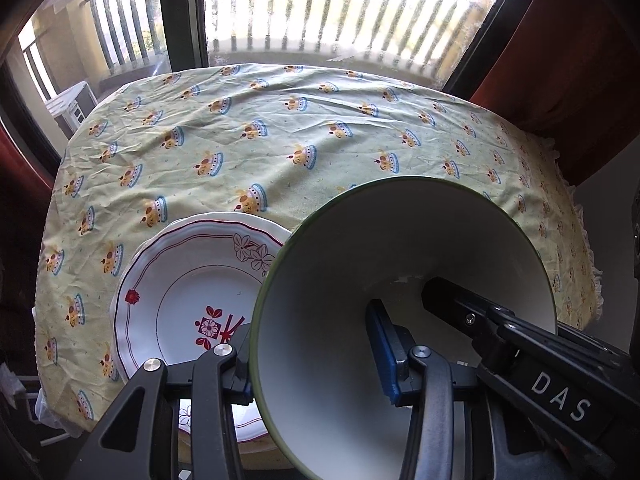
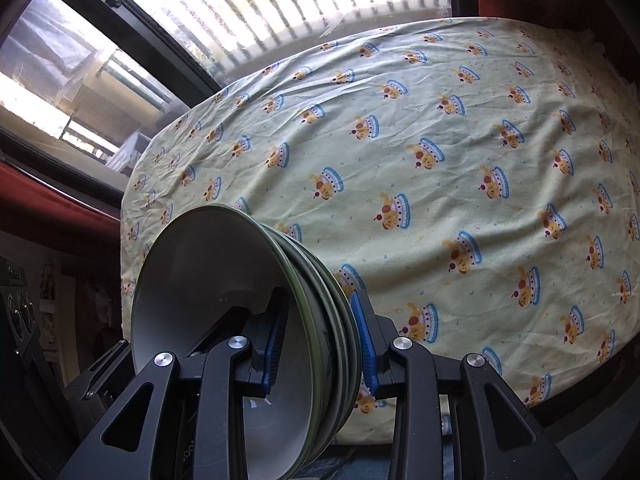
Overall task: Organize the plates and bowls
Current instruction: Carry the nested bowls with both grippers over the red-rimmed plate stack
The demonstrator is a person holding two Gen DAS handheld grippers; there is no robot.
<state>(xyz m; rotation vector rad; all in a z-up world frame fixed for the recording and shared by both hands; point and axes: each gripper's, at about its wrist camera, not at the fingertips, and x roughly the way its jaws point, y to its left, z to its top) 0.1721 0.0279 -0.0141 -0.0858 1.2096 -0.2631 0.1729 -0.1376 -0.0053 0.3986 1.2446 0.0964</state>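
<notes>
My blue finger pads (image 2: 277,344) look ribbed and rubbery, on matt black plastic arms with shiny metal pins. The green-rimmed bowls (image 2: 224,280) are smooth, softly glossy white inside. The plate (image 1: 188,280) is glazed. The tablecloth (image 2: 460,140) is wrinkled matt cotton-like cloth.

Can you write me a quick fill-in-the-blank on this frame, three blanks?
1. Both grippers grip the rim of one stack of nested ____.
2. The stack's rims are trimmed in ____.
3. The flower-patterned plates rest on the ____.

Missing words: bowls; green; tablecloth
</notes>
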